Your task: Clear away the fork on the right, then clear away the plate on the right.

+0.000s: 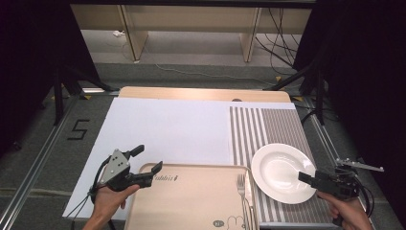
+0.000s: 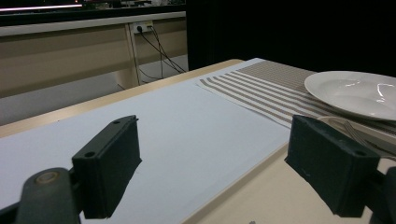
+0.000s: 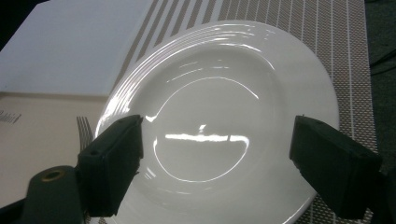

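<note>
Right gripper (image 1: 311, 179) gaping over plate (image 1: 280, 170); left gripper (image 1: 146, 160) gaping at tray (image 1: 191, 191) corner.

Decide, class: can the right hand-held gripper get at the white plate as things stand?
Probably yes. The right hand-held gripper hangs open at the near rim of the white plate, nothing lies between them, and the fork sits off to the side on the tray.

one white plate (image 1: 279, 171), one tan tray (image 1: 191, 201), one fork (image 1: 242, 184) on it, one striped placemat (image 1: 268, 124), one white sheet (image 1: 167, 129), two grippers.
</note>
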Demonstrator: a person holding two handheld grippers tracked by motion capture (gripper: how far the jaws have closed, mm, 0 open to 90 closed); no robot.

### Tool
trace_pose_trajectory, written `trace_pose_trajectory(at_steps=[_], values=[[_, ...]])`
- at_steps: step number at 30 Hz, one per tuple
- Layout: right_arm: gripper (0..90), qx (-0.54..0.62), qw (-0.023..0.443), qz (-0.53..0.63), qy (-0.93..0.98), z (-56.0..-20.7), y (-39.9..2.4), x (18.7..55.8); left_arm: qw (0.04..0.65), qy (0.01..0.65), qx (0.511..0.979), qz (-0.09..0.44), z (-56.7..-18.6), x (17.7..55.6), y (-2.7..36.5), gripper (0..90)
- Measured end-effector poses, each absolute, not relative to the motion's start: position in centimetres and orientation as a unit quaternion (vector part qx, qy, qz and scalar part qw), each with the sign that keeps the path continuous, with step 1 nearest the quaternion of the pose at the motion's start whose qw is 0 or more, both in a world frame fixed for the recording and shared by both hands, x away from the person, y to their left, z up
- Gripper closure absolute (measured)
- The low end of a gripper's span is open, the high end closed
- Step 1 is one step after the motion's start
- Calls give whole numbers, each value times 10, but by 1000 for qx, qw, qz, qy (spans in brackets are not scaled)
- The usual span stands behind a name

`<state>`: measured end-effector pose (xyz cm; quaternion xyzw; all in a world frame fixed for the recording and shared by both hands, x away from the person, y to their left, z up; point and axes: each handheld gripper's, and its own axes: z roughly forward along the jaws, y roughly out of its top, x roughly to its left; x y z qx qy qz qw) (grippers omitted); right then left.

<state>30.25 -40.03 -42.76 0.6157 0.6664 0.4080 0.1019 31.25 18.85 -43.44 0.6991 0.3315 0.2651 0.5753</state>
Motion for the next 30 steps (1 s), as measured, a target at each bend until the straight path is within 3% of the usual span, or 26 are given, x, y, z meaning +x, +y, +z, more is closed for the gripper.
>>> trace_pose_trajectory(at_steps=[30], values=[[186,654,98,368,654,-438,-419,299,574,324,704,265,-434,311,188,167]])
